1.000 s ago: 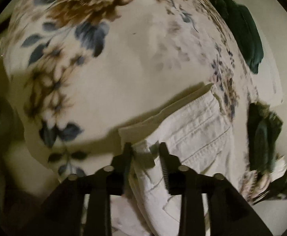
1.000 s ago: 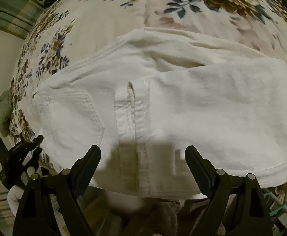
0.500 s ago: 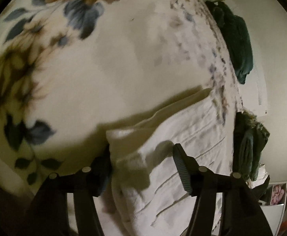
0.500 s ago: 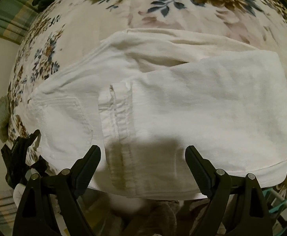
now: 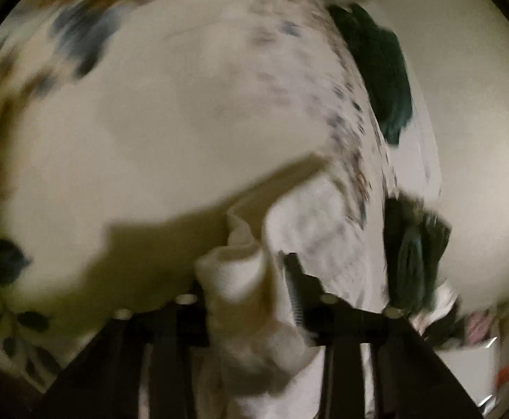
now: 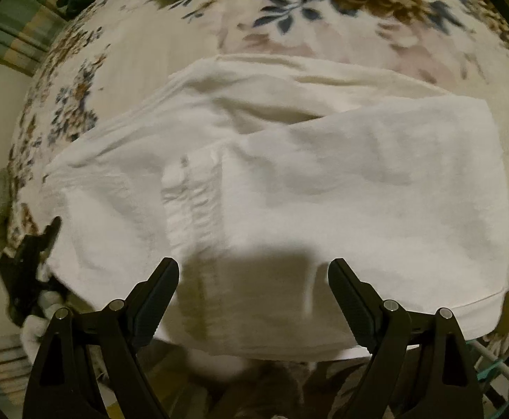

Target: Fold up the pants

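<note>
We're mid-fold: left claw closing on a bunched corner of the white pants spread half-folded on the floral bedspread, right claw wide open, empty above them; next, probably lift that corner across.

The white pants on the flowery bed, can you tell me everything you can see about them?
The white pants look like thick cotton or denim, with stitched seams and a back pocket near the left end. They lie folded across the flowery bedspread, one layer doubled over another, a little wrinkled. At their left end, the left tool is closing on a bunched corner of the cloth, which sits between its fingers. The right tool hovers wide open above the near edge, casting a shadow on the fabric.
</note>
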Tool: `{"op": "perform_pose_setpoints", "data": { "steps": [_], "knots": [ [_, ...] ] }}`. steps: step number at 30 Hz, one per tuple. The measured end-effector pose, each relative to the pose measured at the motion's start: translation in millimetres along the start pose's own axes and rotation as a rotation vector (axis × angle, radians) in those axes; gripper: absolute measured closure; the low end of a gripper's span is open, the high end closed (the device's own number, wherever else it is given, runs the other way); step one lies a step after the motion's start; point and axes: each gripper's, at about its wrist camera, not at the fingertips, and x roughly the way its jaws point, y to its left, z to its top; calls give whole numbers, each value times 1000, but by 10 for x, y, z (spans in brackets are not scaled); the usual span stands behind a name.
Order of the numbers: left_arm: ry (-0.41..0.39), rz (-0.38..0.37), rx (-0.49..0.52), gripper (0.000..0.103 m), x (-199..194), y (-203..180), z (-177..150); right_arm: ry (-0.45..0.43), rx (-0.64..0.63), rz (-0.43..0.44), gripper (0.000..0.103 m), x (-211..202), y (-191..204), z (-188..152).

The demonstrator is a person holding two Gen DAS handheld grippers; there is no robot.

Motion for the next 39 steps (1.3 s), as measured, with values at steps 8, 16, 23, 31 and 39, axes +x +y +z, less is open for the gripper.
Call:
{"op": "perform_pose_setpoints", "data": {
  "steps": [8, 16, 23, 31, 39],
  "knots": [
    [-47, 92, 431, 87, -617, -1285, -378, -32, -41, -204, 13, -44, -84, 16],
    [19, 69, 691, 87, -824, -2454, -1312, -80, 17, -256, 13, -420, -617, 3],
    [170, 60, 902, 88, -393, -3117, -2450, -157, 158, -340, 13, -887, -1740, -4],
    [364, 102, 1046, 88, 389, -3405, -3624, -132, 319, -344, 13, -775, -2919, -119],
    [460, 198, 1160, 87, 1045, -3378, -4345, -109, 374, -347, 13, -627, -3566, -149]
  ]
}}
